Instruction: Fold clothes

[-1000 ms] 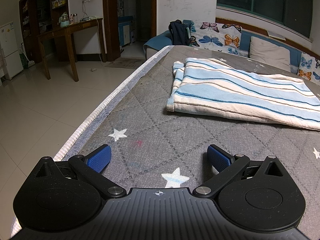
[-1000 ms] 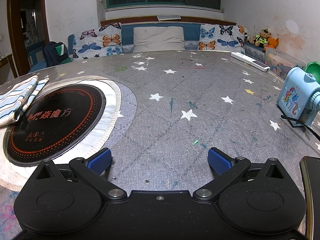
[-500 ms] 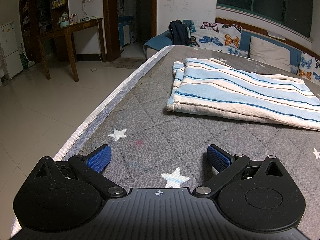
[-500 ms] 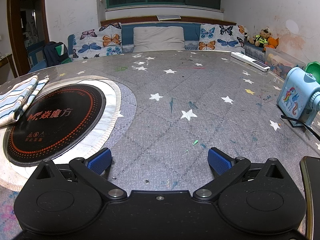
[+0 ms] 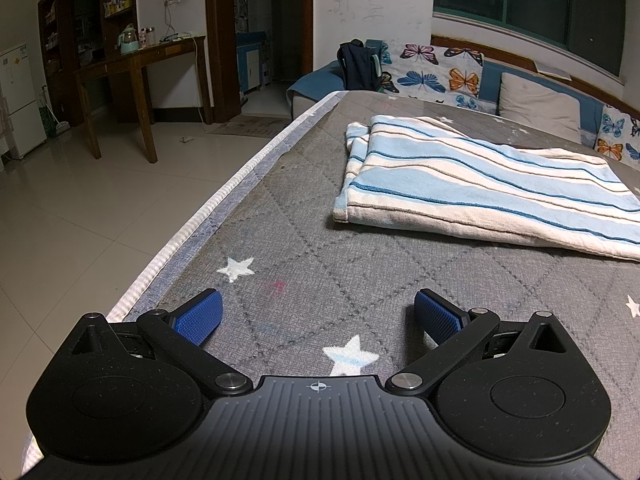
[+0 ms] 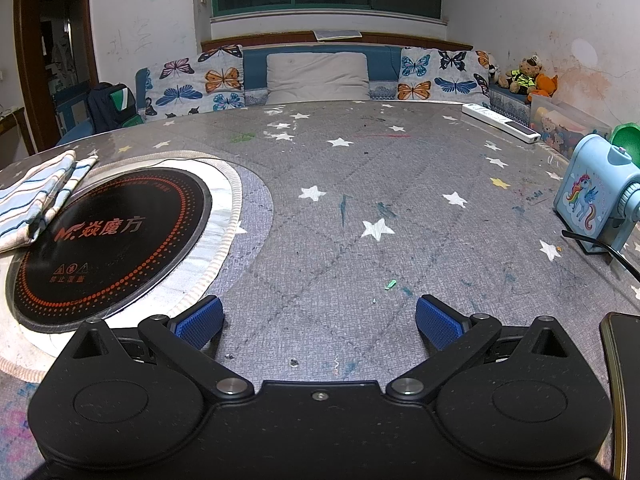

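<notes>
Resting on the grey star-print quilted surface (image 5: 360, 264), both fingers spread, empty; folded blue-and-white striped towel (image 5: 480, 184) upper right; next needs reaching it.

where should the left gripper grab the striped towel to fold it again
Probably the near left corner of the striped towel, approached low from the left gripper side with jaws open. There the folded layers stack into a thick edge lifted slightly off the grey table cover, giving something to pinch.
</notes>
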`<state>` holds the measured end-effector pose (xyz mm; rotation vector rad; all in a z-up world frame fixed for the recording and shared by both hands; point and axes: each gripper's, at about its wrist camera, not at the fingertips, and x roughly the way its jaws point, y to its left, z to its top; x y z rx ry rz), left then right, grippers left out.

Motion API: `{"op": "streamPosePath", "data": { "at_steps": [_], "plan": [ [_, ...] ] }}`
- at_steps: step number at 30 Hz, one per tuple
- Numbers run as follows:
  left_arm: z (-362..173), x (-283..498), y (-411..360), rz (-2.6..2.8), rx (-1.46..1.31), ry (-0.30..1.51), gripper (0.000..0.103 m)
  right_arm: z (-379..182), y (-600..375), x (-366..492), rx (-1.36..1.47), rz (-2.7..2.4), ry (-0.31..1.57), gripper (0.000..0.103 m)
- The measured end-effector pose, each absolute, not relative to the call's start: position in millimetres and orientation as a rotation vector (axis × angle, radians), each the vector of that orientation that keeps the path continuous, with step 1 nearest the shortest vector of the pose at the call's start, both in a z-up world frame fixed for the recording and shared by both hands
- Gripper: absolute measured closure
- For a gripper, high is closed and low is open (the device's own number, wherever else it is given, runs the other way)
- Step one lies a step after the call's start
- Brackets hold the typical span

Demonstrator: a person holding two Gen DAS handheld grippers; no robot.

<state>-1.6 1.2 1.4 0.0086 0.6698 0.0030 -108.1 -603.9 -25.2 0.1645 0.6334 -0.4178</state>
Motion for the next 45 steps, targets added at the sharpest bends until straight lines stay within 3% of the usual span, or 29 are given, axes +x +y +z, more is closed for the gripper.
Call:
{"op": "streamPosePath", "data": {
  "at_steps": [45],
  "plan": [
    [0.7,-0.5,0.1,0.003,0.009,0.671,0.0,-26.8,-586.1,-109.7,0.169,-0.487,0.64,0.0]
  ]
}}
